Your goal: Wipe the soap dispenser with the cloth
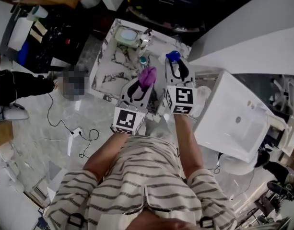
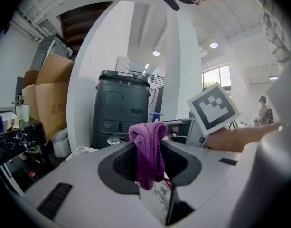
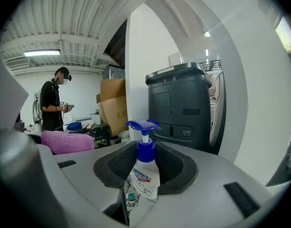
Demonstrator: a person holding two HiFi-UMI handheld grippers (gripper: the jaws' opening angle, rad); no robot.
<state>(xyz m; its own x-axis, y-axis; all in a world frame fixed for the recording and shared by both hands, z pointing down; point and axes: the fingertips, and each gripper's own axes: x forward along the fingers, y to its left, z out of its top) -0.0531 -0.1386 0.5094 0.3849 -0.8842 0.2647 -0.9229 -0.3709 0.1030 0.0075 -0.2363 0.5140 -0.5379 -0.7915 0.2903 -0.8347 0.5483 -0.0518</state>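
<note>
The soap dispenser (image 3: 144, 175), a clear bottle with a blue pump, is clamped upright between the jaws of the right gripper (image 3: 145, 151), held up over the marble counter (image 1: 108, 71). Right beside it, the left gripper (image 2: 150, 165) is pinching a purple cloth (image 2: 147, 146), which bunches up above the jaws. Cloth and dispenser are near each other but not touching. Behind them there's a dark grey bin (image 2: 120, 109) and a cardboard box (image 2: 50, 96).

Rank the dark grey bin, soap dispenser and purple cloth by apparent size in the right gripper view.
1. dark grey bin
2. soap dispenser, enlarged by nearness to the camera
3. purple cloth, partly hidden, so only its visible part counts
</note>
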